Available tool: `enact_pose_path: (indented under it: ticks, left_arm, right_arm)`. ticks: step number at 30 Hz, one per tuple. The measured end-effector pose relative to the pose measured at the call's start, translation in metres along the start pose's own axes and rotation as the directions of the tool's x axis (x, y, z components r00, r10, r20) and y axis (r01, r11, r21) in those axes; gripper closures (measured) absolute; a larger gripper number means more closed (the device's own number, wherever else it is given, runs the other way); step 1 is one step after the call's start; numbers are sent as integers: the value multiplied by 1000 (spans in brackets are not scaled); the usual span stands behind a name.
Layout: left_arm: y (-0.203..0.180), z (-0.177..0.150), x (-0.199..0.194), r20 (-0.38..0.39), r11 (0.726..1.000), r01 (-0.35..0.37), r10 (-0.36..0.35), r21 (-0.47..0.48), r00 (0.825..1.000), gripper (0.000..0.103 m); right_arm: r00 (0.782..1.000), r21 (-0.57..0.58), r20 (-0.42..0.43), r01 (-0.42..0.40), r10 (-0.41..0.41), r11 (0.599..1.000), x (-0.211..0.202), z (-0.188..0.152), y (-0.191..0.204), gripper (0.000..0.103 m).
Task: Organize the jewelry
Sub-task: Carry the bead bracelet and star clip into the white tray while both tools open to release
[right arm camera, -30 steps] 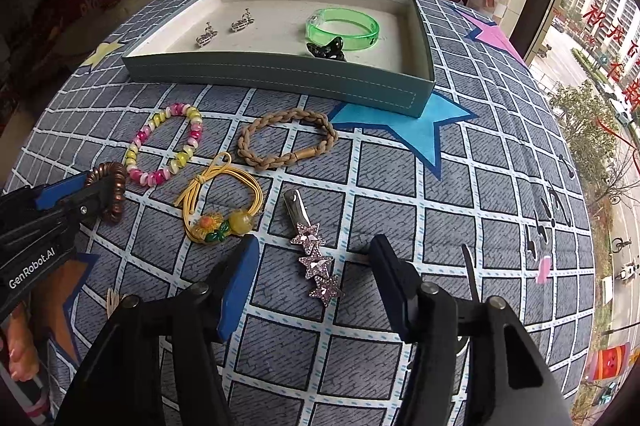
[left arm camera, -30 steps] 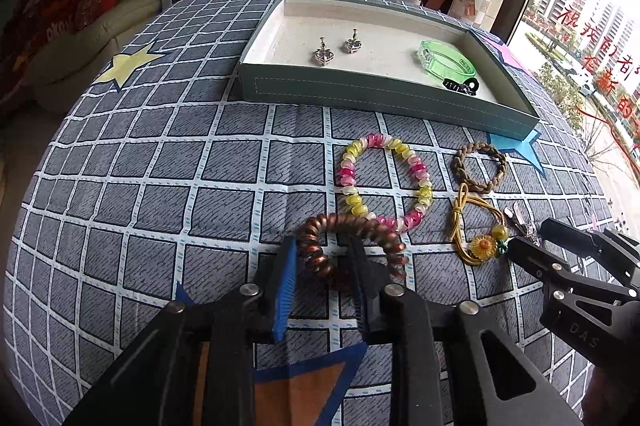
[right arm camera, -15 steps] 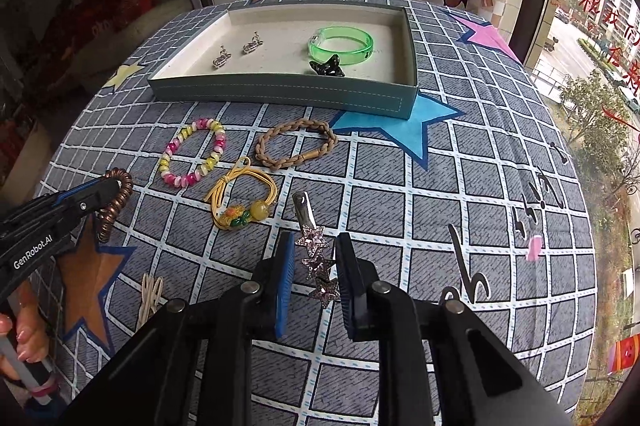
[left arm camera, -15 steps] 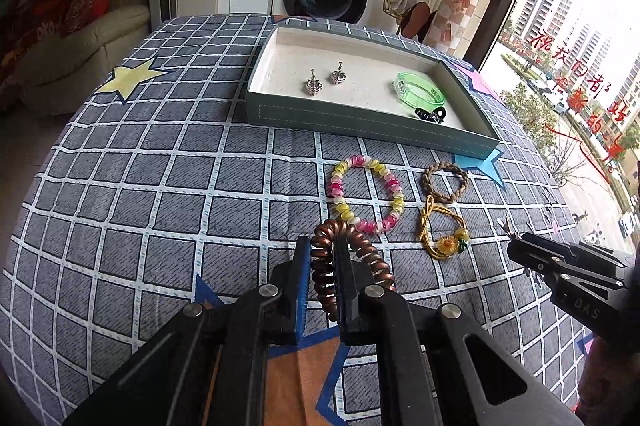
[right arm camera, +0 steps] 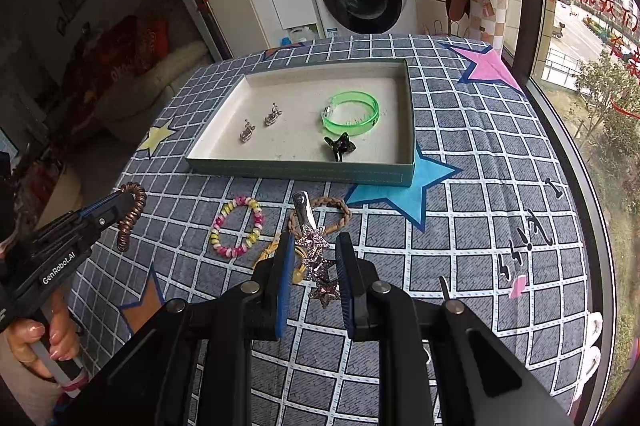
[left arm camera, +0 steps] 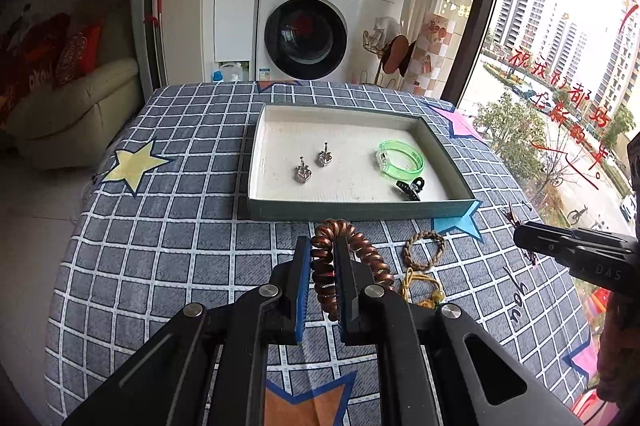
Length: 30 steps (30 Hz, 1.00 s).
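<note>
My left gripper point(left arm camera: 322, 246) is shut on a brown coil hair tie point(left arm camera: 326, 258) and holds it above the cloth, in front of the grey-green tray point(left arm camera: 352, 212). My right gripper point(right arm camera: 312, 246) is shut on a pink star hair clip point(right arm camera: 314, 252), lifted off the table. The left gripper also shows in the right wrist view point(right arm camera: 120, 202) with the coil tie point(right arm camera: 130, 216) hanging from it. The tray point(right arm camera: 304, 172) holds two silver earrings point(right arm camera: 260, 126), a green bangle point(right arm camera: 351, 112) and a black claw clip point(right arm camera: 340, 146).
On the checked cloth lie a pink-yellow bead bracelet point(right arm camera: 237, 227), a braided brown bracelet point(right arm camera: 340, 212) and a yellow cord bracelet point(left arm camera: 420, 286). A washing machine point(left arm camera: 308, 26) stands beyond the table's far edge, a sofa point(left arm camera: 72, 106) to the left, a window to the right.
Both grippers have risen off the table, the left with the coil tie and the right with the star clip, and moved toward the tray.
</note>
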<state>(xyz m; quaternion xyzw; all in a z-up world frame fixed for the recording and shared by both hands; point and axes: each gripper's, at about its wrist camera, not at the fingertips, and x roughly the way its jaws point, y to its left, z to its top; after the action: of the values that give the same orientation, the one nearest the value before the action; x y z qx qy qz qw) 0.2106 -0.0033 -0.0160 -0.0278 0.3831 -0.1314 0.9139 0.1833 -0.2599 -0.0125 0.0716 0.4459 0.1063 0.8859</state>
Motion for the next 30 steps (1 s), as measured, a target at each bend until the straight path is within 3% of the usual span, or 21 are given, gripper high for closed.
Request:
enact_pose_path:
  ticks: [8, 14, 23, 30]
  left_arm:
    - [4, 52, 19, 41, 1000, -13, 12, 26, 999, 80]
    - [1, 82, 63, 28, 998, -32, 30, 54, 999, 80]
    - [-7, 86, 145, -54, 995, -54, 59, 80, 997, 80]
    - [-14, 78, 186, -101, 992, -65, 76, 110, 992, 80]
  right_arm:
    - [999, -42, 52, 12, -10, 999, 0, 68, 5, 80]
    - [999, -7, 33, 22, -22, 1000, 35, 111, -4, 80]
    - [997, 39, -41, 69, -68, 997, 116, 124, -26, 80]
    - [993, 32, -67, 96, -94, 995, 154, 122, -33, 80]
